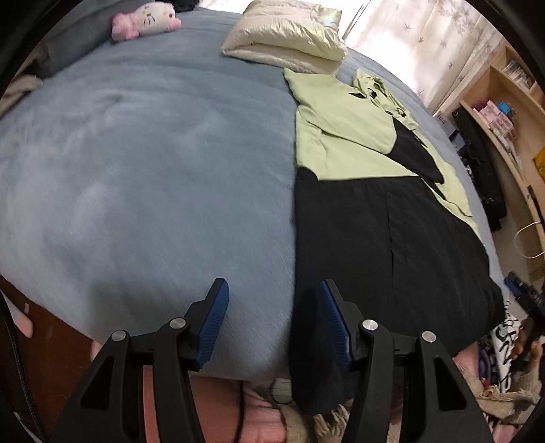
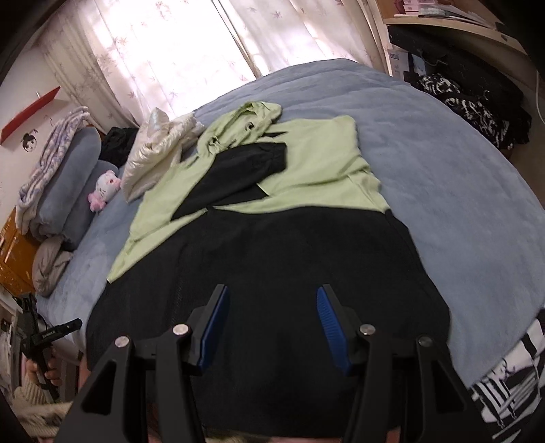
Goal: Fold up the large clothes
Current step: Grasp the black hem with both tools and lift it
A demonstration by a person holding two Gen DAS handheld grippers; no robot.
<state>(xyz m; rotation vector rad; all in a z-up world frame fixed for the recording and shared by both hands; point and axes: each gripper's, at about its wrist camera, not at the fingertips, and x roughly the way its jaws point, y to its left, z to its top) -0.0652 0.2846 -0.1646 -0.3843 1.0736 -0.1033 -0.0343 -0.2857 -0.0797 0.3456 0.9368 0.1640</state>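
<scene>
A large green and black hooded garment [image 1: 385, 191] lies flat on the blue bed, sleeves folded across its chest, hood at the far end. It also shows in the right wrist view [image 2: 272, 218]. My left gripper [image 1: 272, 289] is open and empty above the bed's near edge, at the garment's left hem corner. My right gripper [image 2: 270, 296] is open and empty just above the black lower part of the garment near its hem.
The blue bedspread [image 1: 136, 170] covers the bed. A folded cream puffer jacket [image 1: 289, 34] lies beyond the hood. A pink and white plush cat [image 1: 146, 20] sits by grey pillows [image 2: 68, 191]. Wooden shelves [image 1: 504, 112] and dark clutter stand to the right.
</scene>
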